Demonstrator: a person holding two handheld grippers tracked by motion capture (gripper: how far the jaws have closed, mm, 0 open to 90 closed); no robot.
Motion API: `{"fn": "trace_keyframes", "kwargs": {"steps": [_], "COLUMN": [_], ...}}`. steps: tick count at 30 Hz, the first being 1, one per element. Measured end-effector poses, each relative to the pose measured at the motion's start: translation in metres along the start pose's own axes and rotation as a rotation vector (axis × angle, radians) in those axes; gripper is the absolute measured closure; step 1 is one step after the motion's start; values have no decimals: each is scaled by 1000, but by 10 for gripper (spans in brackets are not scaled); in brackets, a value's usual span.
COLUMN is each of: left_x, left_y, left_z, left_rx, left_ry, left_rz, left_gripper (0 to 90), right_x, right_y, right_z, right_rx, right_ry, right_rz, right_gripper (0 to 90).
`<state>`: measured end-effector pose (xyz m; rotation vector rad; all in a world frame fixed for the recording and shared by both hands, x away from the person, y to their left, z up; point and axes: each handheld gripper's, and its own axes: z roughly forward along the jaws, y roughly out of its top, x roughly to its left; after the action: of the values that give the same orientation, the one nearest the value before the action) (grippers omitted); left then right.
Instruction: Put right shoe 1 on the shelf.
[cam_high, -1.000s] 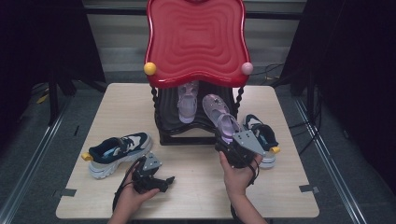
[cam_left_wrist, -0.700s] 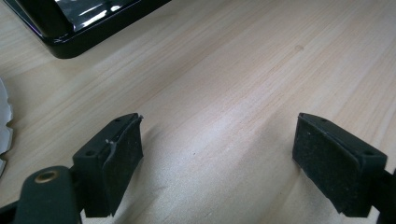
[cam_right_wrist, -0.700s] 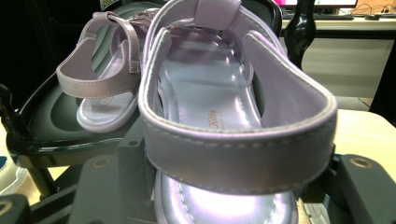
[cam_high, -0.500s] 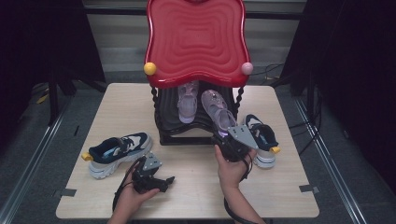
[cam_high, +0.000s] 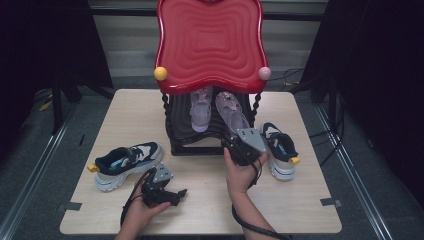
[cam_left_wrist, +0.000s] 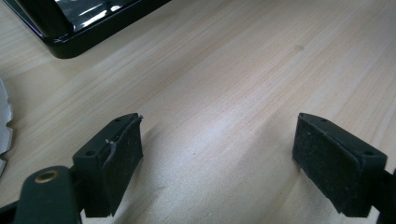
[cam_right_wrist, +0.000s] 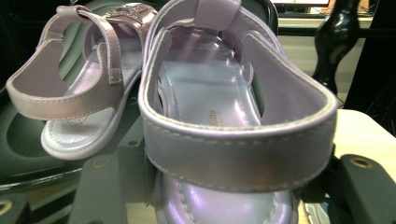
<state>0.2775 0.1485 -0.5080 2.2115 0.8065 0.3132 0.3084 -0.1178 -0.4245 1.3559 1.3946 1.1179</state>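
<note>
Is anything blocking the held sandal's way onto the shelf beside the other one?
Nothing visible does. The right hand-held gripper holds the sandal by its heel, and the shelf beside the other sandal looks free.

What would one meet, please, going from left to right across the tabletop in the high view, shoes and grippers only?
Dark blue sneaker → left gripper → lilac sandal on the black rack → second lilac sandal, held at its heel → right gripper → dark blue sneaker by the table's right edge.

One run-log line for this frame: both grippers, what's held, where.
left gripper: open, empty, low over table | right gripper: shut on purple sandal heel, at black rack | second sandal: on rack
</note>
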Motion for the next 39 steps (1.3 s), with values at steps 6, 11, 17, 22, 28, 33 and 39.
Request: {"fn": "trace_keyframes", "kwargs": {"steps": [6,11,17,22,28,33,39], "left_x": [0,0,0,0,0,0,0], "left_y": [0,0,0,0,0,0,0], "left_z": [0,0,0,0,0,0,0], "left_rx": [0,0,1,0,-1,-1,0], "left_ry": [0,0,1,1,1,0,1], "left_rz": [0,0,0,1,1,0,0], "left_gripper": [155,155,156,155,155,155,155], "right_x": [2,4,5,7,9,11,20], "right_y": [-1,-2,2,3,3,6,10], "right_z": [9,16,22,28,34,39,45], "right_rx": [3,1,-2,1,-3,-6,-12], "right_ry": [-3,-14,-28,-36,-55,-64,-75], "right_rz": [6,12,26,33,34,38,24], "right_gripper": [367,366,367,367,367,366,366]}}
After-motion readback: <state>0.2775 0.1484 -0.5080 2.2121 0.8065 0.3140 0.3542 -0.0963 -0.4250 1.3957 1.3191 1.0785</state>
